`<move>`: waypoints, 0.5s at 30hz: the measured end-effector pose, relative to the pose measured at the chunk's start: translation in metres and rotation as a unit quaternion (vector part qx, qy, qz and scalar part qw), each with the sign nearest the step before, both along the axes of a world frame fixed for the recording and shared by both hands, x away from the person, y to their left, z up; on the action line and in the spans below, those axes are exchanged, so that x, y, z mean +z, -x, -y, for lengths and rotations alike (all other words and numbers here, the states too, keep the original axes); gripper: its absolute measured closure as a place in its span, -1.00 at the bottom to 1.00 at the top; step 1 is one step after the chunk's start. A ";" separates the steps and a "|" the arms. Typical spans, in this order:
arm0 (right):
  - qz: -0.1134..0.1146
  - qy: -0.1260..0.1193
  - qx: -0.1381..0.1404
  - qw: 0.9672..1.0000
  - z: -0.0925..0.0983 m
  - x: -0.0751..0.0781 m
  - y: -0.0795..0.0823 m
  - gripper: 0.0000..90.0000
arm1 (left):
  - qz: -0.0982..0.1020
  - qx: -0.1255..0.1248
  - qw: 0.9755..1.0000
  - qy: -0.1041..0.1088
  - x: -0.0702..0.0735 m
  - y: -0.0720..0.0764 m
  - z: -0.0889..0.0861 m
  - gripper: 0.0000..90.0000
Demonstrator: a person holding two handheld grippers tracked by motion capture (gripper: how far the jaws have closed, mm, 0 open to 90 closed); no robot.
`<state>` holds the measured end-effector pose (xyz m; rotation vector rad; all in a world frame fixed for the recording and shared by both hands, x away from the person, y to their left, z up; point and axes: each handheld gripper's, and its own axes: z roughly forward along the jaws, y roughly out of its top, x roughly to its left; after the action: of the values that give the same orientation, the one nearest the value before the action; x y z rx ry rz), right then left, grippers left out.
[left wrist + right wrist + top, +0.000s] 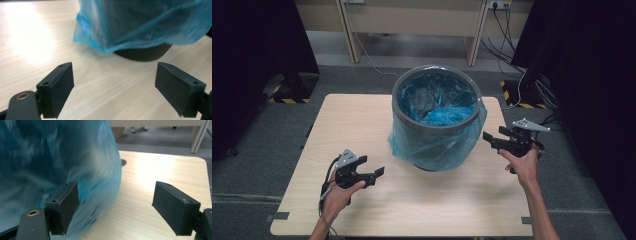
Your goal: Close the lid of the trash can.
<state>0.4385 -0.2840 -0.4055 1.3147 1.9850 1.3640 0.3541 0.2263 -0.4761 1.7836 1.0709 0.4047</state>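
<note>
- A dark grey bin (435,85) stands on the far middle of a light wooden table (402,200), roughly centred between its left and right edges.
- A blue plastic liner (437,140) is fitted inside the bin, folded over the rim, and hangs loosely down the outer wall almost to the tabletop.
- Inside the bin the liner is crumpled, with darker folds at the far left and a brighter blue patch at the near right.
- The left gripper (374,175) sits near the left front of the table, held in the person's left hand (339,192), pointing right toward the base of the bin and well apart from it.
- In the left gripper view its jaws stand wide apart with nothing between them but bare tabletop; the hanging edge of the liner (140,27) and the dark bin base (143,52) lie ahead.
- The right gripper (492,139) is at the right edge of the table, held in the right hand (524,165), pointing left and just beside the draped liner.
- In the right gripper view its jaws are also spread and released, gripping nothing; the blurred blue liner (50,157) sits behind the left jaw, and whether it touches that jaw cannot be told.
- A black cable trails from the left gripper along the forearm.
- Grey carpet (262,130) surrounds the table.
</note>
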 end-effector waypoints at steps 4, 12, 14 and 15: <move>-0.003 0.023 0.006 1.000 -0.009 -0.011 0.008 -0.52 | -0.011 0.004 1.000 -0.019 -0.009 0.002 -0.004 -0.67; -0.009 0.046 0.005 0.999 -0.020 -0.033 0.018 -0.52 | -0.028 0.003 0.999 -0.037 -0.020 0.004 -0.007 -0.67; -0.011 0.050 0.006 0.999 -0.021 -0.038 0.019 -0.52 | -0.032 0.003 0.999 -0.042 -0.022 0.005 -0.008 -0.67; -0.013 0.051 0.004 0.999 -0.021 -0.041 0.020 -0.52 | -0.033 0.003 0.998 -0.045 -0.022 0.005 -0.008 -0.67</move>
<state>0.4187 -0.2625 -0.4466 1.2856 2.0502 1.2389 0.3490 0.2346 -0.4984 1.8851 1.1190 0.4062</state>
